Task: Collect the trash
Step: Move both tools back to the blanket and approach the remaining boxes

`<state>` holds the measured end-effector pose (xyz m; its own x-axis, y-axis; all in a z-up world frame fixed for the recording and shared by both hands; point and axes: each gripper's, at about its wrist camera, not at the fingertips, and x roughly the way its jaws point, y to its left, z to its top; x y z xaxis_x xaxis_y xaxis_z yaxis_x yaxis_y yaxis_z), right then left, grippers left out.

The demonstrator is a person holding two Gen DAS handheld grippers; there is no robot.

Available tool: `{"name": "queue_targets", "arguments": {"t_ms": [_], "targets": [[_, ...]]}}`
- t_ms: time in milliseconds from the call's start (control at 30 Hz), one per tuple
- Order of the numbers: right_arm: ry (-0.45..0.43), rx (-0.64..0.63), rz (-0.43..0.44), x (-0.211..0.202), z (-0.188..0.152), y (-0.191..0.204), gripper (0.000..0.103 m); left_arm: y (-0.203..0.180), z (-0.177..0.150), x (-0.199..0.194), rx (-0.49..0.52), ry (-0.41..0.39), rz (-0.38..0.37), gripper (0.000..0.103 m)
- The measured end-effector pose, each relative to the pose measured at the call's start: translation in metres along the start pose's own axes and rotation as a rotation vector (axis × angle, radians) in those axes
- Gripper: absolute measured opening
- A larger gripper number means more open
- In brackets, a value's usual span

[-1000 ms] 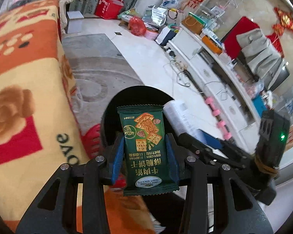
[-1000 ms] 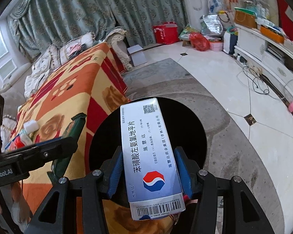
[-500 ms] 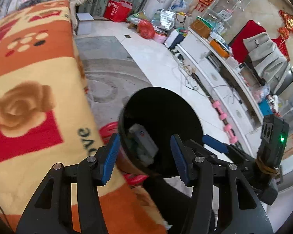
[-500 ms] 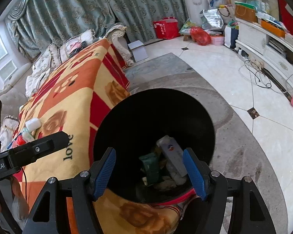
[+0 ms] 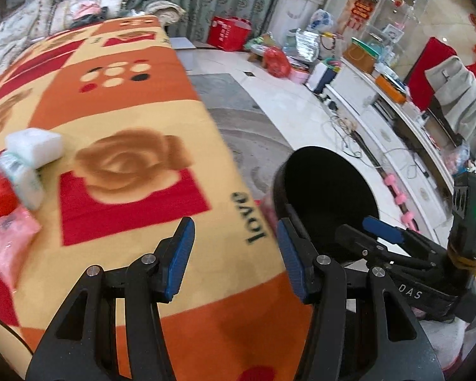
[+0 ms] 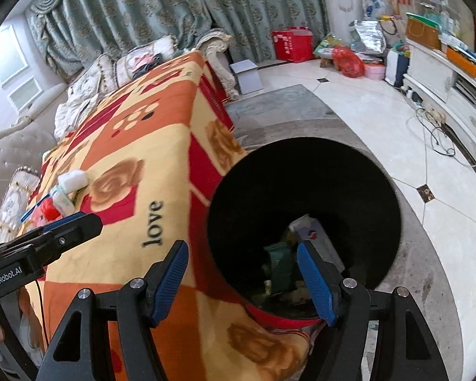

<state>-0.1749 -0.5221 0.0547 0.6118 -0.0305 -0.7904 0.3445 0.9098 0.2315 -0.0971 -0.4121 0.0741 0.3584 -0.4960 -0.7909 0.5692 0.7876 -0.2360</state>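
A black-lined red trash bin [image 6: 365, 165] stands on the floor beside the blanket-covered table; it also shows in the left wrist view [image 5: 327, 171]. Inside lie a green biscuit packet [image 6: 279, 260] and a white medicine box [image 6: 314, 231]. My right gripper [image 6: 242, 279] is open and empty, over the bin's near left rim. My left gripper [image 5: 234, 254] is open and empty, above the blanket [image 5: 127, 120] near the word "love". More trash sits at the blanket's left: a white block [image 5: 35, 144], a pale packet [image 5: 20, 177] and pink wrappers [image 5: 3, 222].
The trash pile also shows in the right wrist view [image 6: 63, 193]. The orange and yellow blanket [image 6: 136, 146] drapes over the table edge next to the bin. A grey rug [image 6: 422, 285] lies under the bin. A white cabinet [image 5: 396, 146] and cables line the right wall.
Both grippers opened and dropped the biscuit packet and the medicine box into the bin. Both have since swung left, toward the blanket.
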Motion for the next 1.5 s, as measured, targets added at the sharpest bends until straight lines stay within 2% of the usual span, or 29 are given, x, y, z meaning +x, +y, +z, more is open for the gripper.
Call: {"name": "queue_targets", "arguments": {"t_ms": [200, 500, 767, 867, 1033, 1133, 1333, 1367, 1400, 1500], "targets": [[0.024, -0.047, 0.044, 0.008, -0.004, 0.036, 0.07, 0.037, -0.015, -0.021, -0.034, -0.017, 0.067, 0.052], [0.095, -0.142, 0.111, 0.034, -0.014, 0.107, 0.075, 0.111, -0.04, -0.065, -0.15, -0.055, 0.175, 0.052], [0.152, -0.248, 0.192, 0.054, -0.025, 0.177, 0.078, 0.193, -0.067, -0.108, -0.236, -0.098, 0.332, 0.052], [0.174, -0.284, 0.209, 0.062, -0.028, 0.2, 0.079, 0.226, -0.072, -0.115, -0.28, -0.098, 0.397, 0.052], [0.204, -0.305, 0.232, 0.074, -0.03, 0.225, 0.079, 0.266, -0.073, -0.111, -0.329, -0.086, 0.458, 0.052], [0.211, -0.275, 0.268, 0.079, -0.026, 0.236, 0.082, 0.278, -0.07, -0.097, -0.326, -0.047, 0.464, 0.052], [0.241, -0.272, 0.307, 0.093, -0.025, 0.265, 0.084, 0.295, -0.068, -0.078, -0.341, 0.005, 0.405, 0.051], [0.246, -0.265, 0.319, 0.096, -0.025, 0.27, 0.084, 0.297, -0.069, -0.079, -0.349, 0.001, 0.38, 0.049], [0.25, -0.255, 0.331, 0.098, -0.024, 0.274, 0.085, 0.298, -0.071, -0.081, -0.352, -0.005, 0.359, 0.032], [0.251, -0.209, 0.371, 0.106, -0.022, 0.288, 0.09, 0.299, -0.075, -0.088, -0.341, -0.004, 0.332, 0.031]]}}
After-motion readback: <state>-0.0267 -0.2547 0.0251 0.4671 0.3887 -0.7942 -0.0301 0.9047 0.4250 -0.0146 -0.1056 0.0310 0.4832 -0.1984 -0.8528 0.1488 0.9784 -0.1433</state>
